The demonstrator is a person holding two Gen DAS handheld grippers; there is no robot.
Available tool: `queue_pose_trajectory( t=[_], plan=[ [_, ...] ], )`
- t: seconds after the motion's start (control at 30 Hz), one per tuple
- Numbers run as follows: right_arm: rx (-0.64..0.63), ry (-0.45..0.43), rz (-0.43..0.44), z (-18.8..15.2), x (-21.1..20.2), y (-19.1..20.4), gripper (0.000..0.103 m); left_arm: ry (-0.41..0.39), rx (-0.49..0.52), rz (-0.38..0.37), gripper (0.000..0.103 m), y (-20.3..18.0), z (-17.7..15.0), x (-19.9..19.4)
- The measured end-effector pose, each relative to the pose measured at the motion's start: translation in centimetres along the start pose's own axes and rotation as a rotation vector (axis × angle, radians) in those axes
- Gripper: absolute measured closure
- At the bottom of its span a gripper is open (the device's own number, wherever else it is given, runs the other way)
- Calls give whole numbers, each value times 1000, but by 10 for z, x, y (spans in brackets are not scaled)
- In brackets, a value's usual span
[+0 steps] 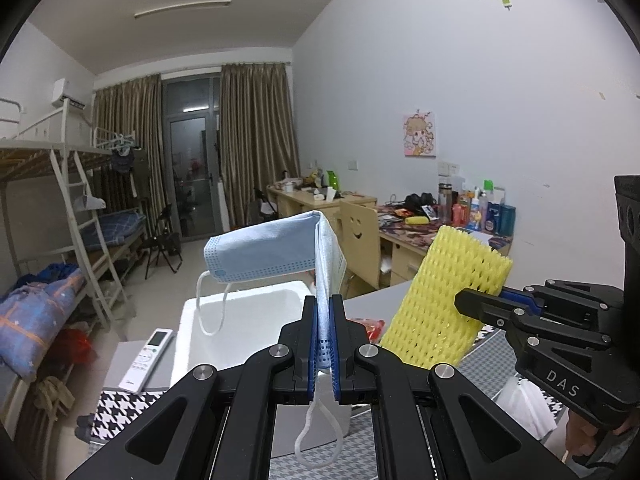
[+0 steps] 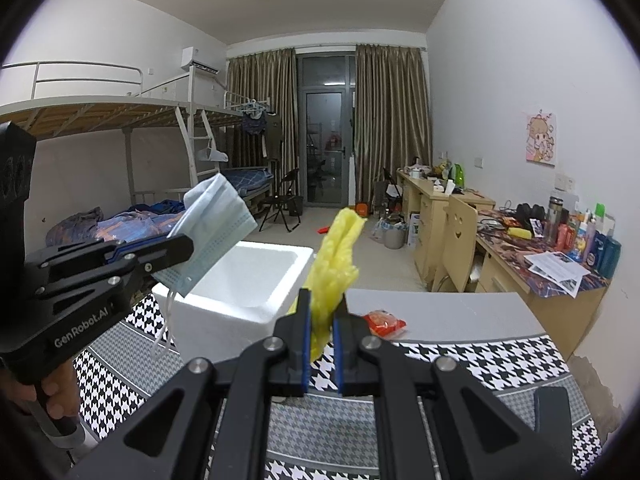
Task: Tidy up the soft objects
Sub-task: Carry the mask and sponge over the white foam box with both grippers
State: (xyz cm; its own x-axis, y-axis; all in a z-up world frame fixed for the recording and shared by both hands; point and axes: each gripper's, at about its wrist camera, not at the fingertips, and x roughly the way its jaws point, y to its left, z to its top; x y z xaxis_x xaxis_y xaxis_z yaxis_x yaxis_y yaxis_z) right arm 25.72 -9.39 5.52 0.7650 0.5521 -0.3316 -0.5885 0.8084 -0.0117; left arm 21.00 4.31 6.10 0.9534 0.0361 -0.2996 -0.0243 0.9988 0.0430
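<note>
**Q:** State of your left jaws?

**A:** My left gripper (image 1: 324,312) is clamped on a blue face mask (image 1: 276,250). The pads pinch its folded edge; the mask stands up from the jaws and flops over to the left, one ear loop hanging below the pads, another off its far end.

**Q:** And the right?

**A:** My right gripper (image 2: 322,312) is clamped on a yellow foam net sleeve (image 2: 334,264), squeezed flat between the pads and rising upright above them.

**Q:** Where do both sit relative to the box?

**A:** Both are held in the air near the white foam box (image 2: 248,280), which stands open on the houndstooth cloth (image 2: 480,360). Mask near its left side, sleeve near its right rim. A red packet (image 2: 384,322) lies on the grey table (image 2: 460,312) beside the box; a remote (image 1: 148,360) lies left of it.
</note>
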Motion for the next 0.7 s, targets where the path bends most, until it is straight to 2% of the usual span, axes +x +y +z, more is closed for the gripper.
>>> queue_pose_trajectory(
  t=[0.7],
  plan=[
    [-23, 11, 76, 24, 23, 18, 91, 36, -68, 85, 97, 27, 3, 22]
  ],
)
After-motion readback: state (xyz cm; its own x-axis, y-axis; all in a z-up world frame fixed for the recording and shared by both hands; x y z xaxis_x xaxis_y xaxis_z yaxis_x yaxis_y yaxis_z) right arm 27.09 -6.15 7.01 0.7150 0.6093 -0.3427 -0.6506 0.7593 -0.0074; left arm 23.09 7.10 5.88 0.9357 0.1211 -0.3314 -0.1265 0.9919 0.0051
